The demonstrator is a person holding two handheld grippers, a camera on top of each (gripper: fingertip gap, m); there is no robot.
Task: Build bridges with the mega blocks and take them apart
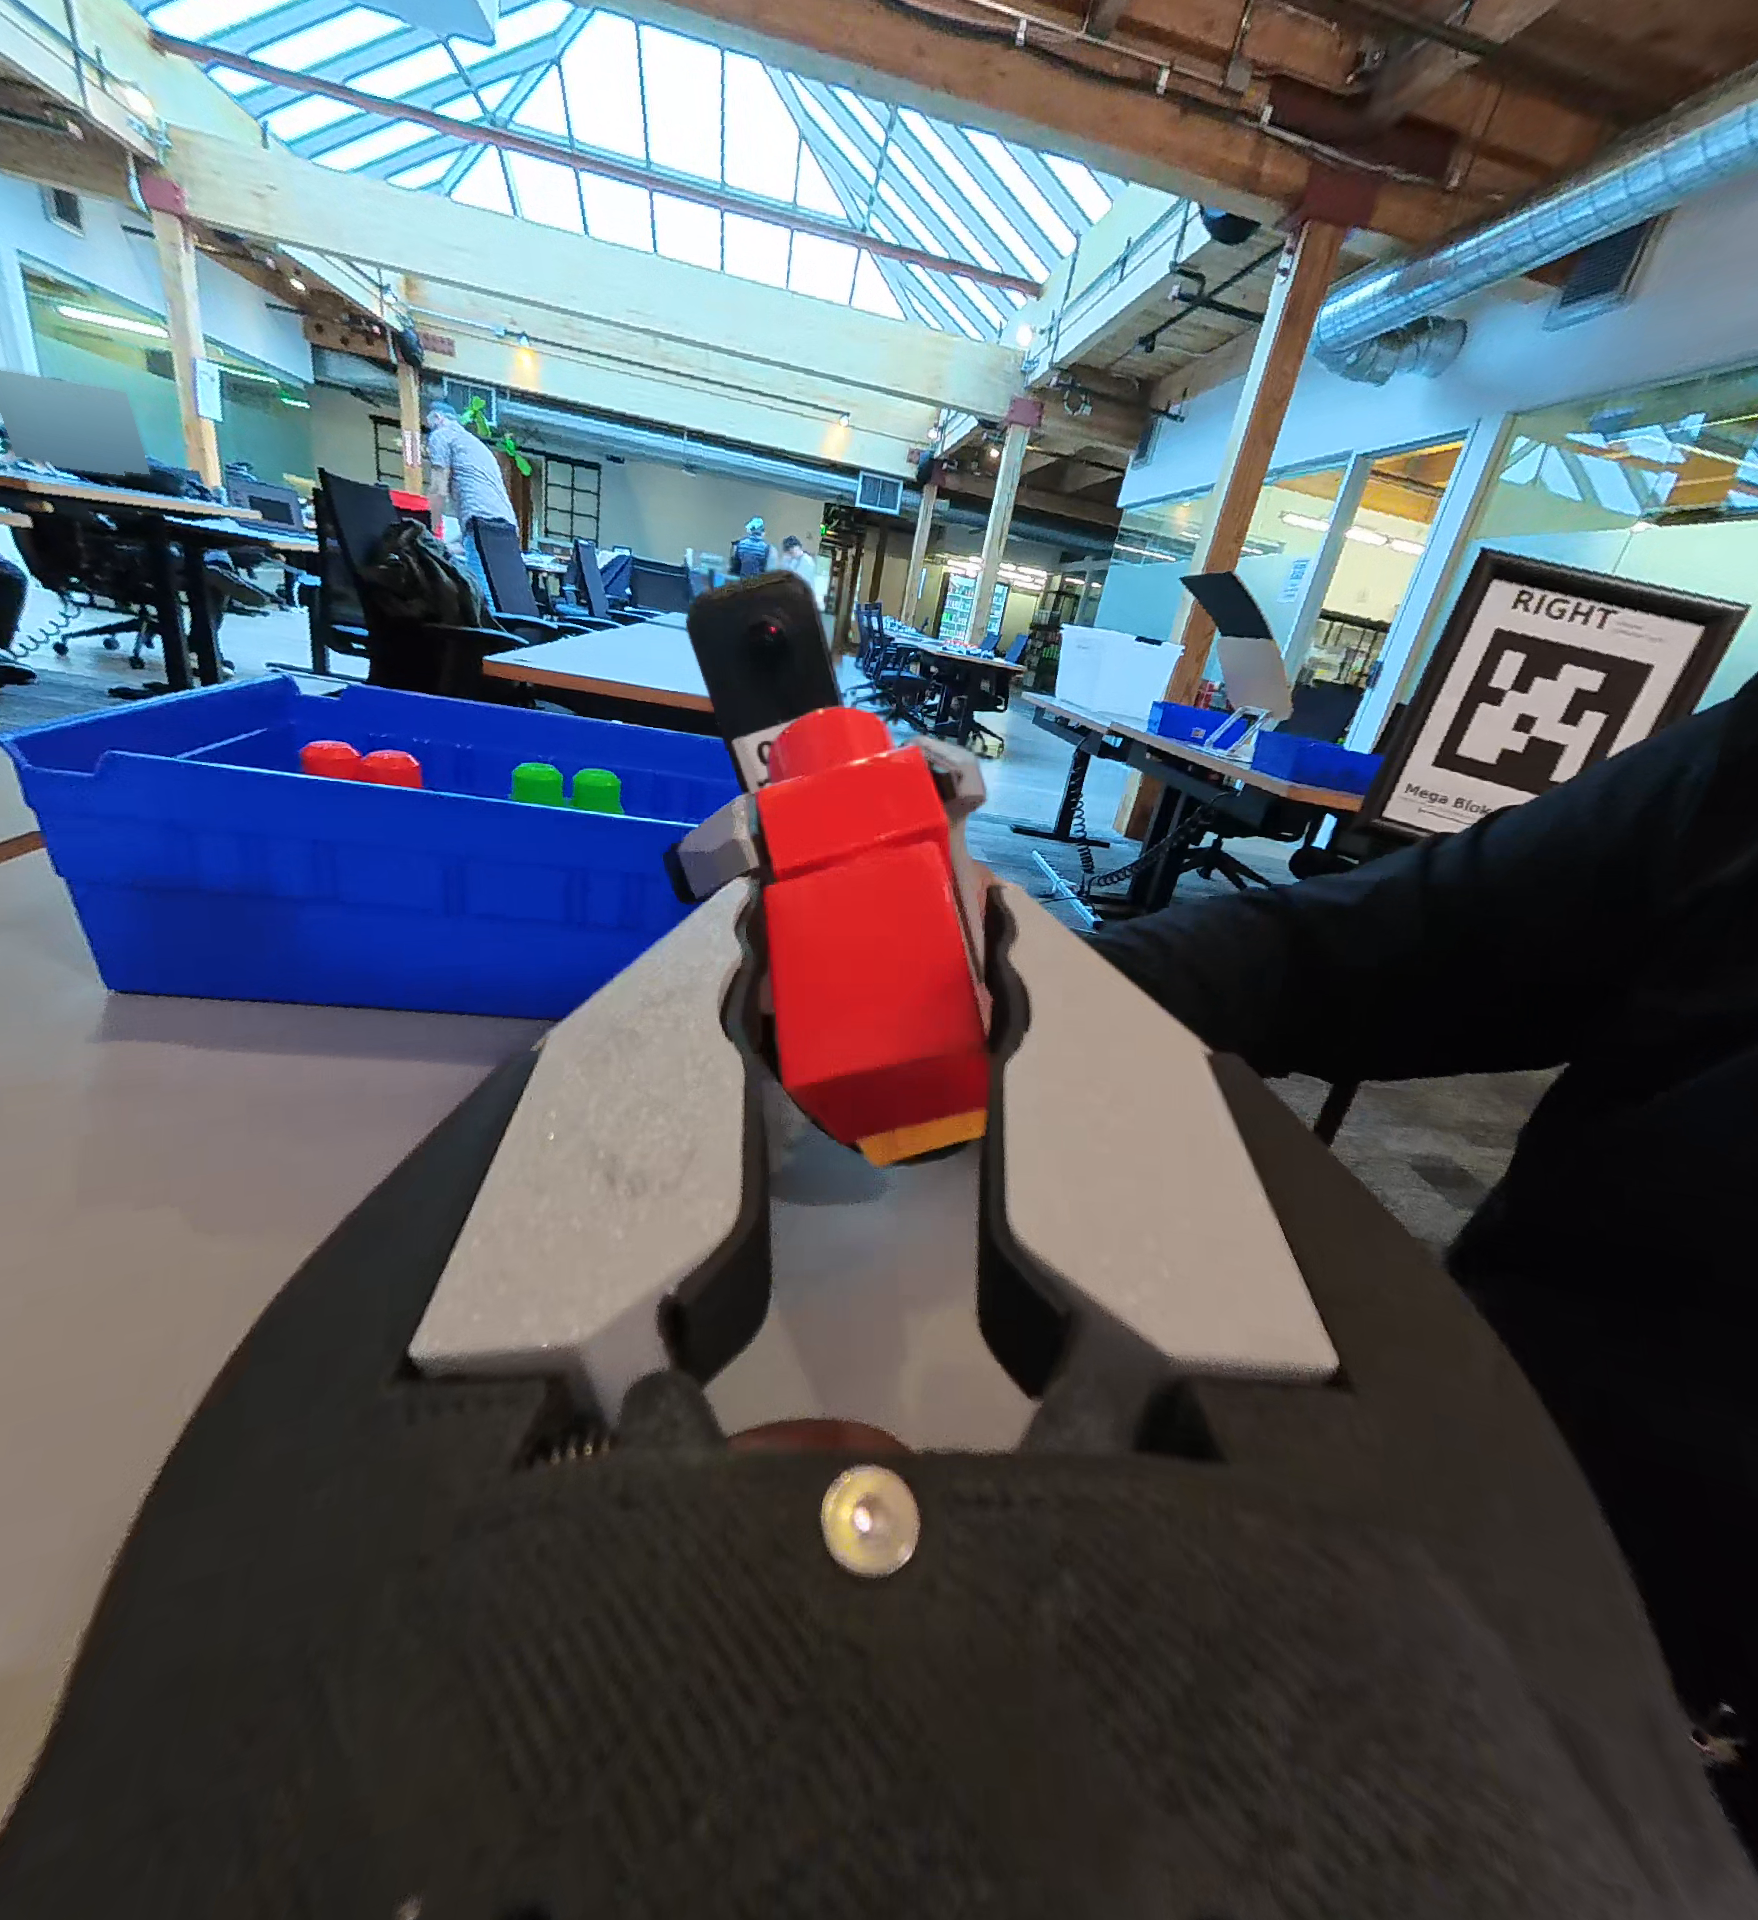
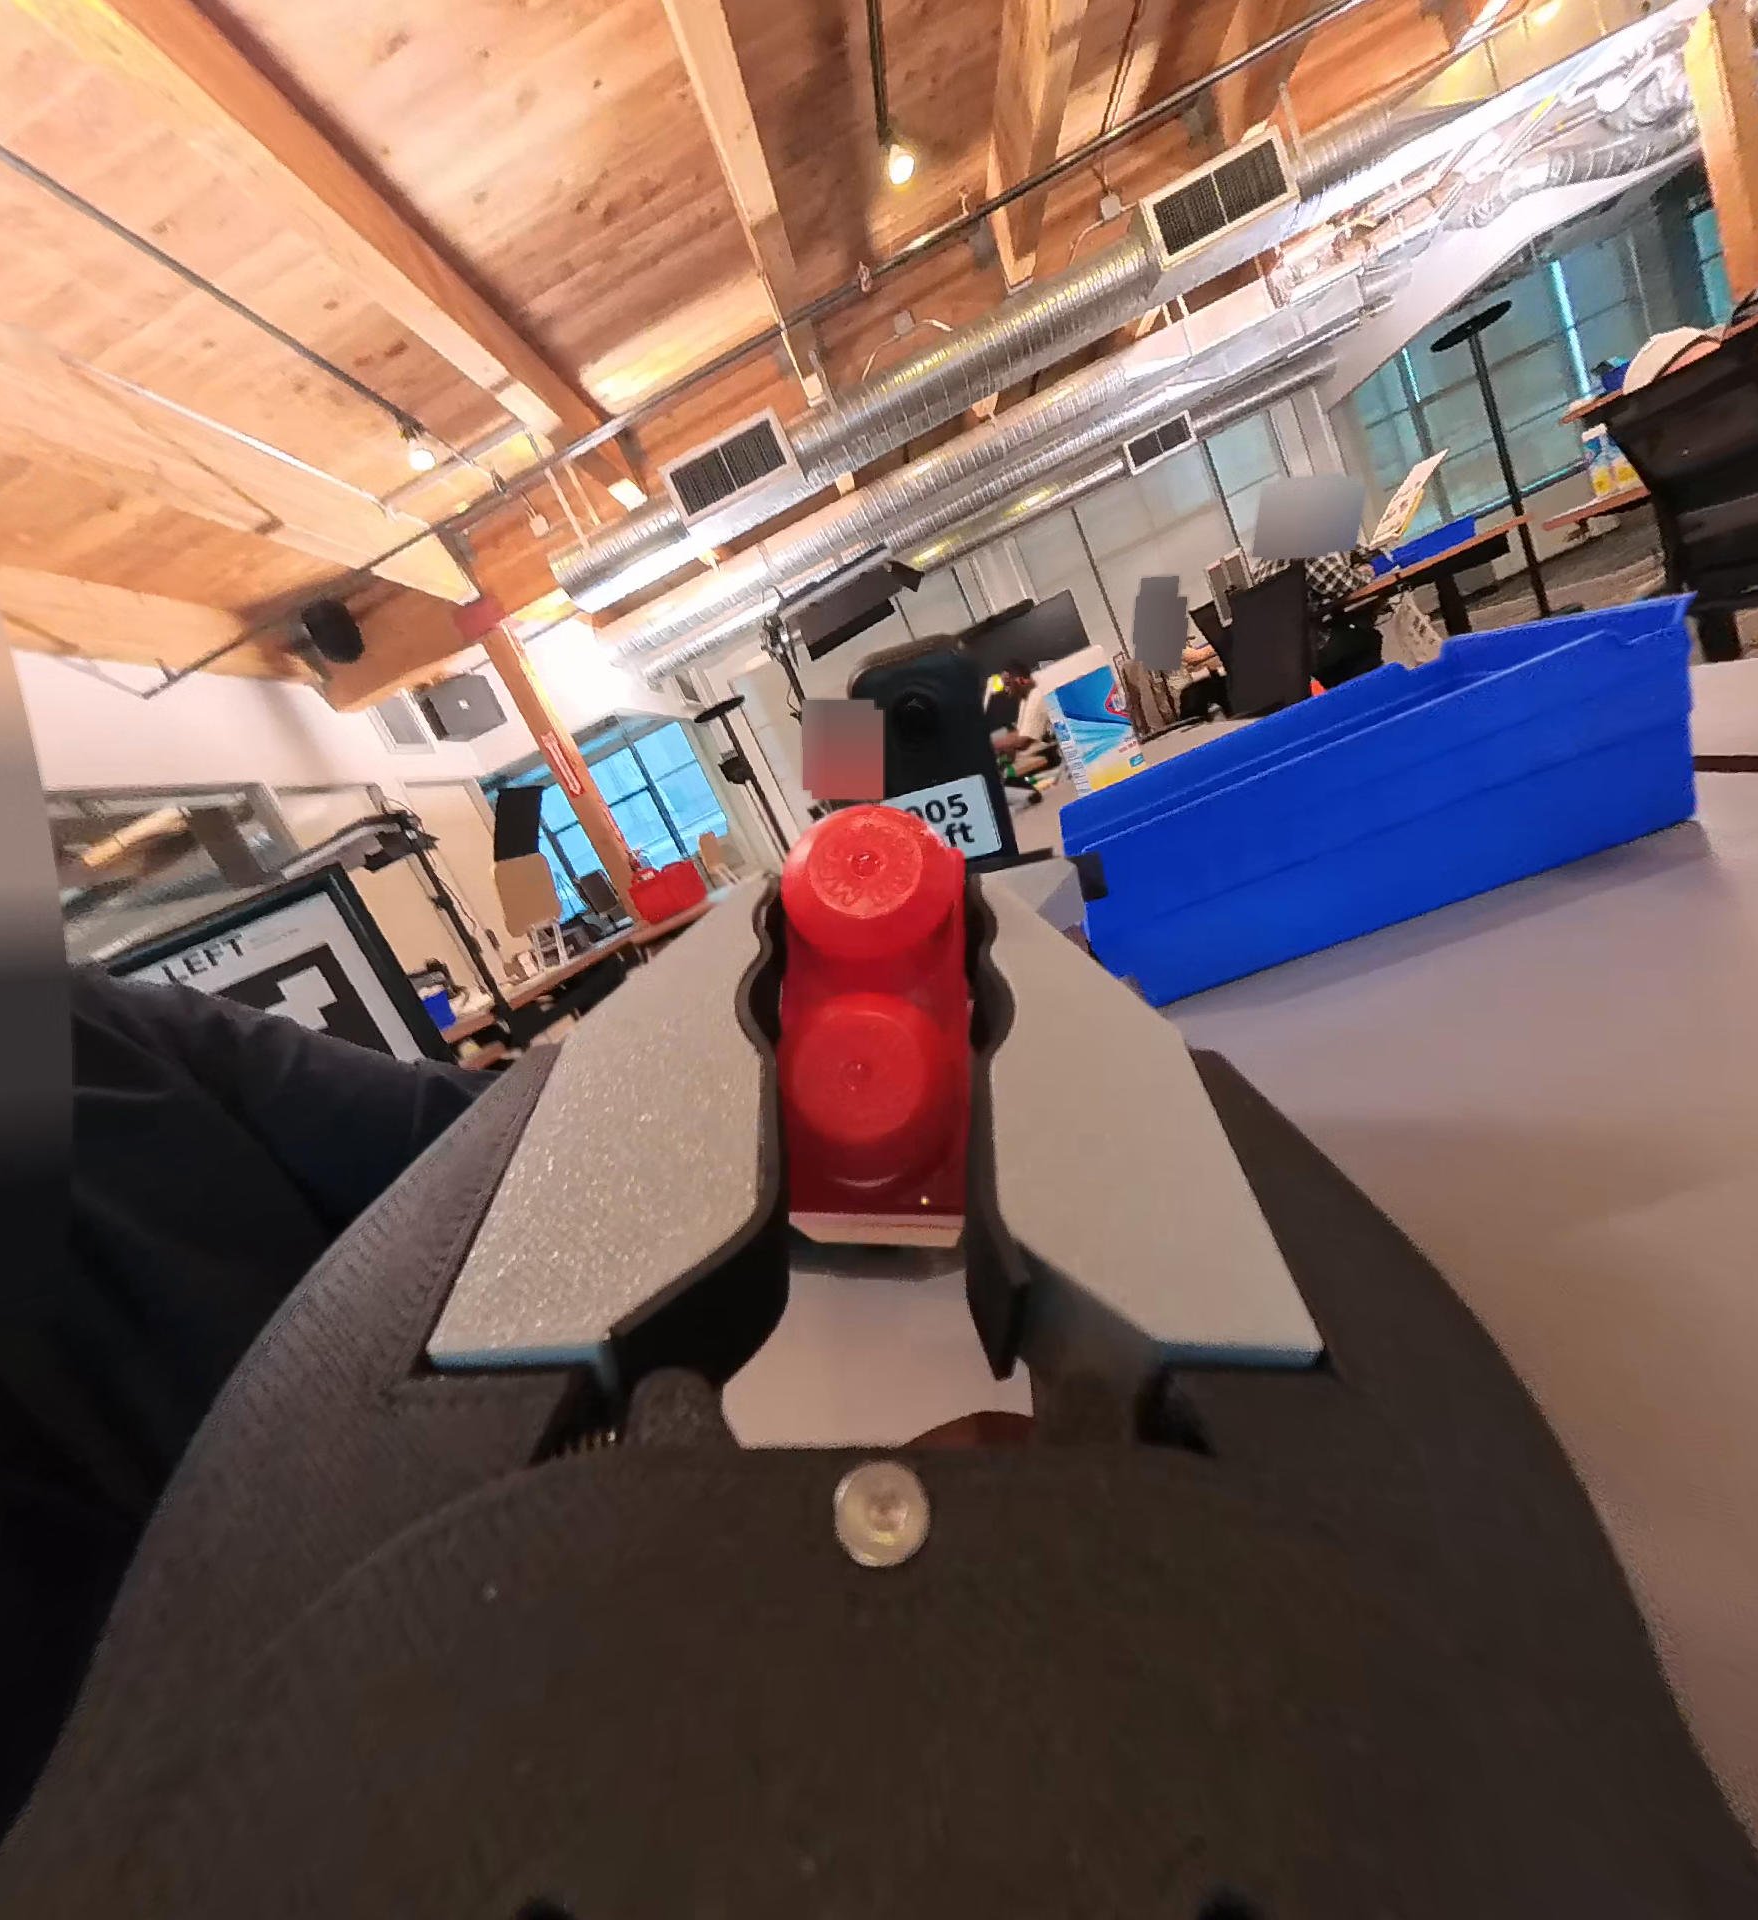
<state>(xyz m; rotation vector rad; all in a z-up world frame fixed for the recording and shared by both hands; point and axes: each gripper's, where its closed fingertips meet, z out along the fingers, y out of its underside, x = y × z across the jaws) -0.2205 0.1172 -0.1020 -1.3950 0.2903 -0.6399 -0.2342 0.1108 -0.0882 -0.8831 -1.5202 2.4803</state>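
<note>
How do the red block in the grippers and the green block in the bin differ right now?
The red block is clamped in the left gripper above the table, while the green block lies loose in the blue bin. The red block is tilted; the green block sits studs-up. The red block is joined with another piece; the green block looks single. Both show round studs.

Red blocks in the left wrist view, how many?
3 visible. Two stacked red blocks are clamped between the left gripper fingers; one red block sits in the blue bin. The bin wall may hide more.
</note>
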